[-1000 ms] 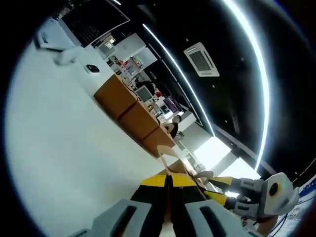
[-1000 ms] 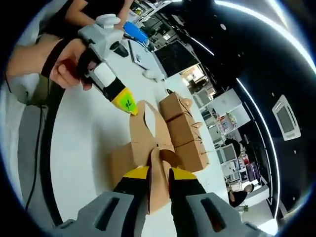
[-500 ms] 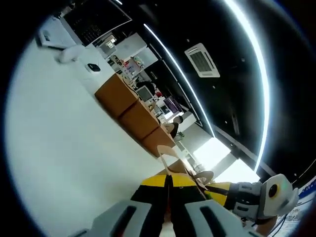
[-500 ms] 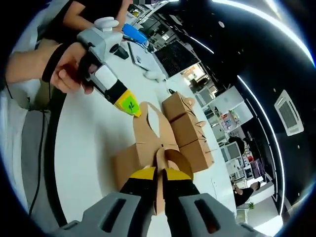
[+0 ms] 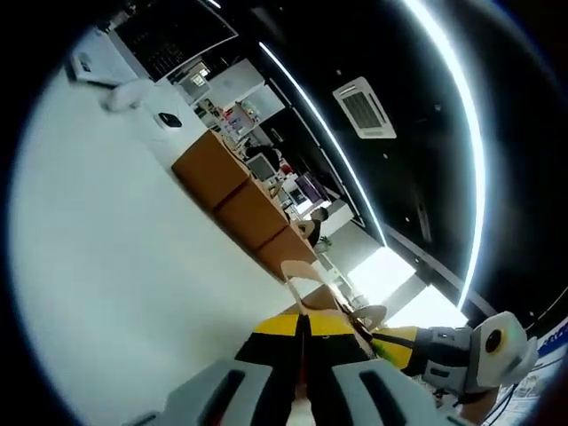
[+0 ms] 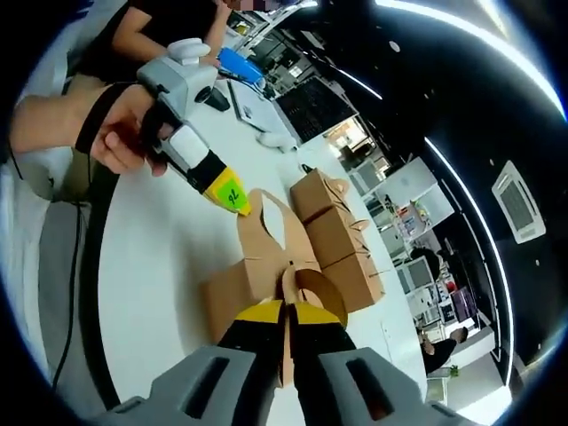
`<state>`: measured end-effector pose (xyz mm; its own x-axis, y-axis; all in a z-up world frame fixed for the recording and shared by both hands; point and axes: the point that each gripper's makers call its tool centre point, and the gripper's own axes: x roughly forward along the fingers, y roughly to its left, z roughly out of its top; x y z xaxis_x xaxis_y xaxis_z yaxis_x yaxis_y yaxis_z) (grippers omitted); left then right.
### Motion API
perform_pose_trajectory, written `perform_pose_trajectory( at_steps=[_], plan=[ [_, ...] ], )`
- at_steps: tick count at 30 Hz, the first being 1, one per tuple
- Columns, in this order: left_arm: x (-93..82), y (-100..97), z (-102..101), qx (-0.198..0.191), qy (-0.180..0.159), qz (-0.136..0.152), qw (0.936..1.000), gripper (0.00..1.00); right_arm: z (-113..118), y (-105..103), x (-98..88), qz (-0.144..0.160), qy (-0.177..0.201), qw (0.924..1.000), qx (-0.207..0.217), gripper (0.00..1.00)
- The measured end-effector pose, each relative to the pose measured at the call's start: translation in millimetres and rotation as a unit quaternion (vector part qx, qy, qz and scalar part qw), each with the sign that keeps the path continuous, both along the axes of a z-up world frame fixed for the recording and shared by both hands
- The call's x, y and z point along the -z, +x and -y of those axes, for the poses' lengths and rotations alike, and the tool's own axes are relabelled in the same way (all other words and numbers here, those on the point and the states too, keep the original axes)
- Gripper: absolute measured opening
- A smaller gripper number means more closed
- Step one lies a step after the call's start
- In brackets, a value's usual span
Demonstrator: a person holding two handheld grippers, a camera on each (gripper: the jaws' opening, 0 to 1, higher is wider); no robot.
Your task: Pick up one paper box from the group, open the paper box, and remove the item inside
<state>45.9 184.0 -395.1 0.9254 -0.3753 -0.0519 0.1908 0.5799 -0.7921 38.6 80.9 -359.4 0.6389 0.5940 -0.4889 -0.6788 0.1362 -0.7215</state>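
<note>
A brown paper box sits on the white table with its two handle flaps raised. My right gripper is shut on the near flap. My left gripper, held by a hand, pinches the top of the far flap. In the left gripper view, my left gripper is shut on that flap, and the right gripper reaches in from the right. The group of shut paper boxes stands just behind in a row, also visible as boxes.
A laptop, a white mouse, a blue object and a small black item lie at the table's far end. A black cable runs along the near table edge by the person's arm.
My right gripper's jaws have closed tighter on the near flap. The left gripper has shifted only slightly with its flap.
</note>
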Motion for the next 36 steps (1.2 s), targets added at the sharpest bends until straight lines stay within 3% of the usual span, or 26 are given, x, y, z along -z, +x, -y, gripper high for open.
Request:
perform_pose_trajectory(
  at_steps=[15,19,29,32,36],
  plan=[
    [0.2,0.6,-2.2,-0.002,0.001,0.001,1.0000,0.03,0.1,-0.9,-6.2,-0.015,0.035,0.9993,0.002,0.03],
    [0.7,0.5,-2.8,-0.003,0.002,0.001,1.0000,0.03,-0.2,-0.4,-12.2,-0.019,0.065,0.9977,0.004,0.03],
    [-3.3,-16.1,10.1,-0.001,0.000,0.004,1.0000,0.04,1.7,-0.9,-12.4,-0.042,0.102,0.9939,0.006,0.03],
    [-13.4,-21.5,15.9,0.007,0.005,0.036,0.9993,0.05,4.7,1.0,-4.9,-0.036,0.084,0.9958,0.007,0.03],
    [-19.2,-25.6,18.6,0.003,0.026,0.059,0.9979,0.07,3.9,1.7,-4.1,-0.037,0.082,0.9960,0.004,0.03]
  ],
)
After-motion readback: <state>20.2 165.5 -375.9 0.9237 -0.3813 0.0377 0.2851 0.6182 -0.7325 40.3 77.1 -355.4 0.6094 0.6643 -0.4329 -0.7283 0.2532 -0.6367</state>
